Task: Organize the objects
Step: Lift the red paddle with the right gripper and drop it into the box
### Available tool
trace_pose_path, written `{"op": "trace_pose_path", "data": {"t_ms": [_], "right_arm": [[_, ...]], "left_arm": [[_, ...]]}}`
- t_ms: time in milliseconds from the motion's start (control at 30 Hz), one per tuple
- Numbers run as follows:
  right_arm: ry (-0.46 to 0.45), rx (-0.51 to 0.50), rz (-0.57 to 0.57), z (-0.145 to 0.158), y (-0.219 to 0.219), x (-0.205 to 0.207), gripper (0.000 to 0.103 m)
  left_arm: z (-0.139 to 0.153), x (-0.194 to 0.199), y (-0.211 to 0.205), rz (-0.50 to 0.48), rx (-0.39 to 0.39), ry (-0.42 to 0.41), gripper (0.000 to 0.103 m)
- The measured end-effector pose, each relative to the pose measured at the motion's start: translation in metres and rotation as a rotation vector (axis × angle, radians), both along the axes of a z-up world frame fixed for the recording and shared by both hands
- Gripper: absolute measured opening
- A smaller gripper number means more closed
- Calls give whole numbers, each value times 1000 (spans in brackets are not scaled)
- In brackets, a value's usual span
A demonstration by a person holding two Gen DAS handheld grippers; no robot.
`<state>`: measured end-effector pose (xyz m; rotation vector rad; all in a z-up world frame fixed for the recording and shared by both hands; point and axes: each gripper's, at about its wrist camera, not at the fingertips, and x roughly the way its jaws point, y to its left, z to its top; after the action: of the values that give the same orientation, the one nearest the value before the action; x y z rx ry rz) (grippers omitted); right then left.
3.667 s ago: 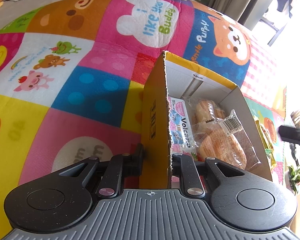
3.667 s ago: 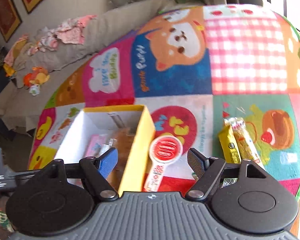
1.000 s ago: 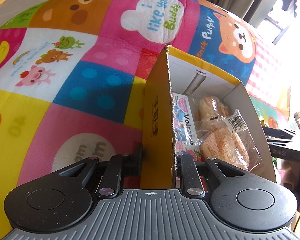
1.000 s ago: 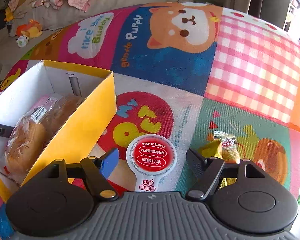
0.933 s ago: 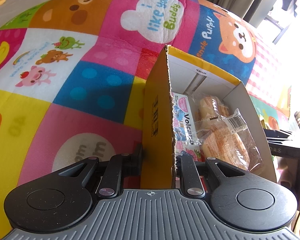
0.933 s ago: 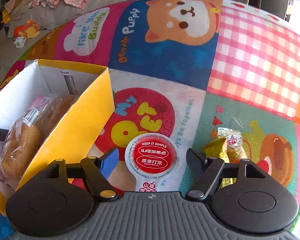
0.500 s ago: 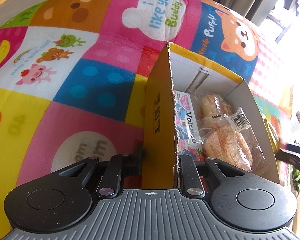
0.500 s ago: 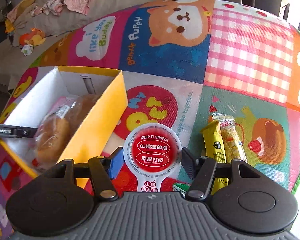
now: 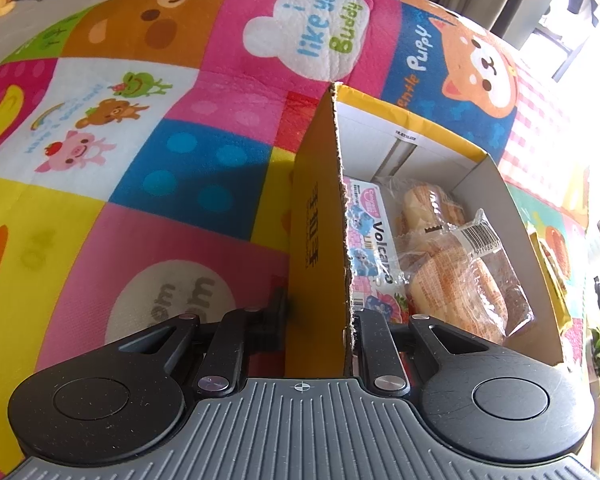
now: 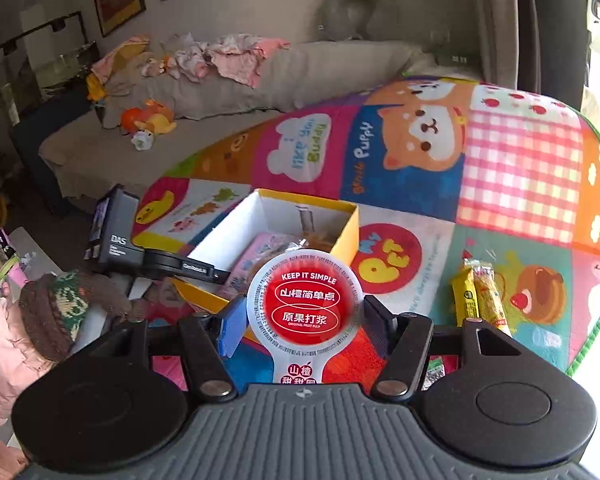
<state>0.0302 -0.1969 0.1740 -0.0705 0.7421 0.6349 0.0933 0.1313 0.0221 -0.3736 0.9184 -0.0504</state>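
Compared with a second ago, the right claw (image 10: 305,322) is seen lifted off the play mat (image 10: 520,184): more of the room and the sofa (image 10: 300,76) is now in the right wrist view, and the yellow box (image 10: 350,228) sits lower and smaller in frame. The red-lidded jelly cup (image 10: 305,304), earlier lying on the mat between wide-set fingers, is now clamped between the claw's pads and carried in the air in front of the box. The left claw (image 9: 318,320) is unchanged, closed on the near wall of the yellow box (image 9: 314,216), one finger outside and one inside. The cup's foil lid is round, red with a white rim and a white pull tab, printed "KEEP IT SIMPLE" above Chinese text. Inside the box, a wrapped bread bun (image 9: 456,276) and a pink "Volcano" packet (image 9: 374,240) are seen side by side. Two yellow snack bars (image 10: 478,294) are left on the mat right of the box.
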Motion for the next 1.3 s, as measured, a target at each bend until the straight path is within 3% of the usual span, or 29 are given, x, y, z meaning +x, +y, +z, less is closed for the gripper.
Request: {"op": "trace_pose_path", "data": {"t_ms": [167,333,500,933,1300], "right_arm": [[3,8,29,5,16,0,61],[50,87,65,13,31,13,61],[25,138,92,25,61,30,61],[46,143,-25,10,127,106,62],[15,69,-88,-6,93,99,71]], "left_arm": [[1,-4,1,-5,1,2,19],[0,-5,1,-5,-4,-3,20],[0,-5,1,-6,-8,-7,20],[0,-5,0,-20,7,-8,20],[3,-4,-10,-50,91,-8,16]]}}
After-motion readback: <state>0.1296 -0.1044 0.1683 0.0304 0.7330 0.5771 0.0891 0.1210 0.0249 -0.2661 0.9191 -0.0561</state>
